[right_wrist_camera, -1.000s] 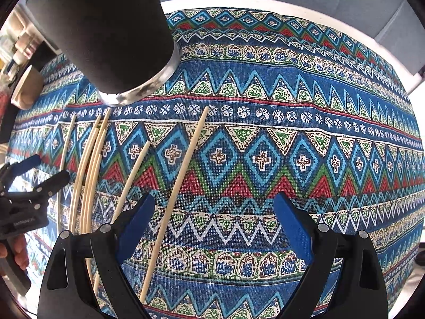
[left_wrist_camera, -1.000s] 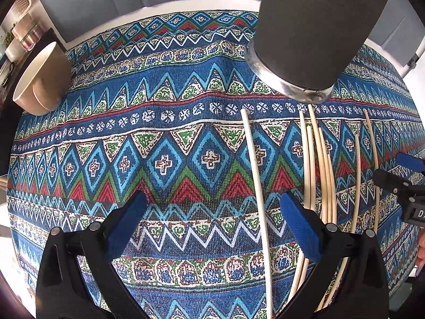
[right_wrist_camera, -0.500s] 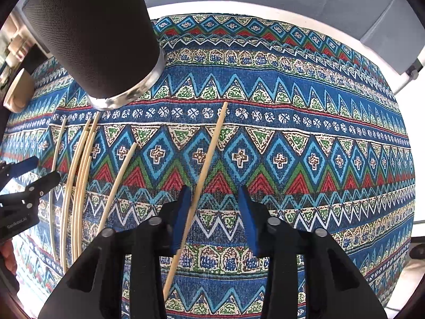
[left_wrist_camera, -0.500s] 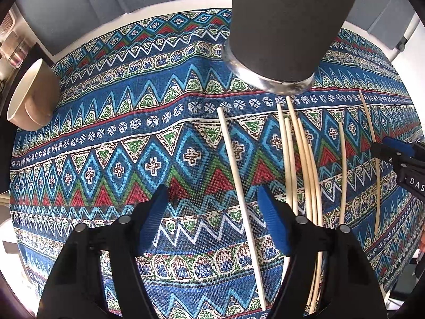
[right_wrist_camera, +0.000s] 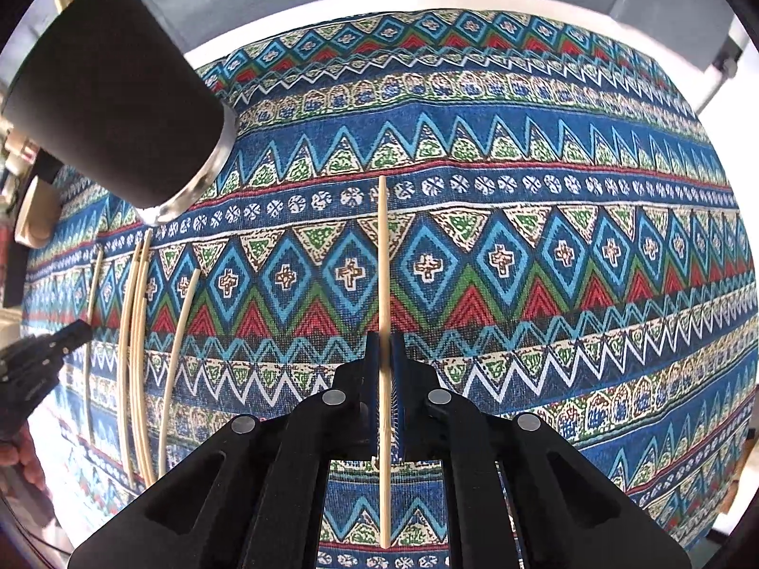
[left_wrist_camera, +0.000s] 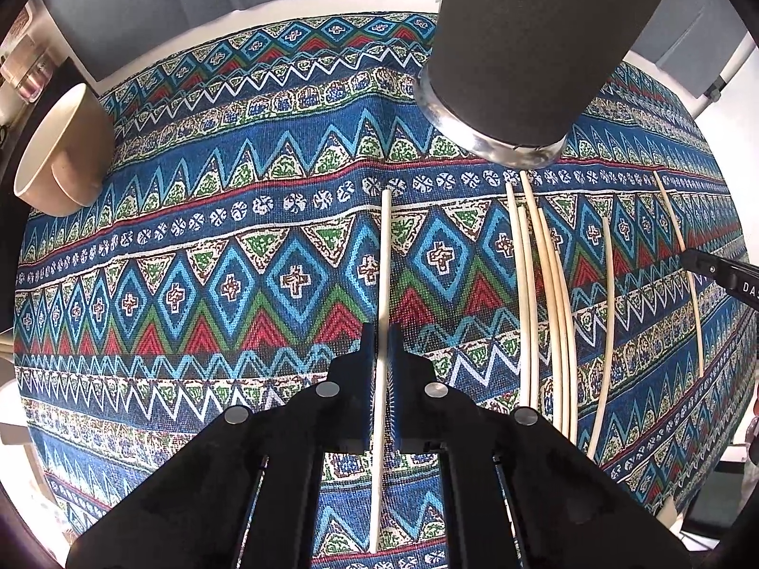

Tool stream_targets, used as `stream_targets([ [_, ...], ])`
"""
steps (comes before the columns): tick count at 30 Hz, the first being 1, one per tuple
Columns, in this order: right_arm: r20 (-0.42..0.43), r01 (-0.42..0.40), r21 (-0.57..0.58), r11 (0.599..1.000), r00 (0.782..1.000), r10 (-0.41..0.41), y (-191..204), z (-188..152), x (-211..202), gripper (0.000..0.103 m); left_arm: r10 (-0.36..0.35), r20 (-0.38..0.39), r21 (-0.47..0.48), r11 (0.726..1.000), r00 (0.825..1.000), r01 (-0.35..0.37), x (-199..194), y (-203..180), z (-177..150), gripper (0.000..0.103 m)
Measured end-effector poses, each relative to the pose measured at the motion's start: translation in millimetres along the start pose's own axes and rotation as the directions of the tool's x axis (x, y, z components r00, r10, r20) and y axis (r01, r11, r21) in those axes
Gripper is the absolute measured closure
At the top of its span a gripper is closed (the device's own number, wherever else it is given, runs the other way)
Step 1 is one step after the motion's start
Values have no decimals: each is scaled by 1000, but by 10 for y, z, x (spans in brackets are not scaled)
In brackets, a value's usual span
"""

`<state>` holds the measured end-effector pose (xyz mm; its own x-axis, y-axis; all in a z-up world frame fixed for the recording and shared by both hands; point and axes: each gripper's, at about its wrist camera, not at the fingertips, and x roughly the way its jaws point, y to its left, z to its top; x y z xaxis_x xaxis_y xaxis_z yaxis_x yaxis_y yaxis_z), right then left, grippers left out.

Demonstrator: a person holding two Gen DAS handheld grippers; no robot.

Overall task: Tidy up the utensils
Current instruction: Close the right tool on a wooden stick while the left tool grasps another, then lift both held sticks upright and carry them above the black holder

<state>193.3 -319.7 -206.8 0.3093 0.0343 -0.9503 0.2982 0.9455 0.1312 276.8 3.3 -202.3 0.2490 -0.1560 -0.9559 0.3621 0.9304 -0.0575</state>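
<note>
Just in front of the dark holder cup, each gripper is closed on one chopstick: left gripper on a pale stick, right gripper on a tan stick. Light, stiff and slippery, both are judged best pinched mid-length.

1. Chopsticks: pale wood, smooth, matt.
2. Cup: dark matt, finely textured body; polished metal base ring.
3. Cloth over the bench: woven fabric, coarse visible weave, matt print.
4. Bowl: beige, smooth, slight sheen.
5. Claw pads: blue, ribbed.
</note>
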Motion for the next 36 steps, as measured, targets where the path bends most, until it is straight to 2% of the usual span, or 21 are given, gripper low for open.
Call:
stream_targets([
  [4,20,-35,43,998,999,34,-255,19,-152,98,-38,-1,-41,998,999,38,-137,166,43,98],
  [5,28,-44,48,998,999,43,-266,26,-188,98,-35,4,-43,998,999,35,-176,201,49,103],
  [13,94,-102,28,994,991,99,-396,138,-623,98,-1,43,-73,997,999,5,-592,386,77,103],
  [18,85,-122,11,992,989,121,-366,129,-637,98,-42,10,-94,995,999,43,-620,277,-4,103],
  [22,62,-133,10,991,989,132,-339,94,-621,98,-97,-55,-120,989,994,90,-449,123,-30,103],
  [24,54,-132,4,991,990,132,-282,38,-624,98,-103,-76,-126,988,992,93,-390,81,-30,103],
  [27,47,-129,1,992,991,129,-198,-27,-570,98,-106,-103,-126,988,989,93,-317,22,1,100],
  [29,44,-129,5,992,991,128,-206,-52,-565,98,-91,-124,-122,990,988,75,-272,-14,32,86],
  [31,36,-132,9,991,991,131,-252,-68,-570,98,-86,-156,-119,991,984,68,-209,-54,55,78],
  [36,36,-138,25,990,990,137,-360,-106,-592,98,-41,-207,-106,994,978,19,-40,-132,113,77],
])
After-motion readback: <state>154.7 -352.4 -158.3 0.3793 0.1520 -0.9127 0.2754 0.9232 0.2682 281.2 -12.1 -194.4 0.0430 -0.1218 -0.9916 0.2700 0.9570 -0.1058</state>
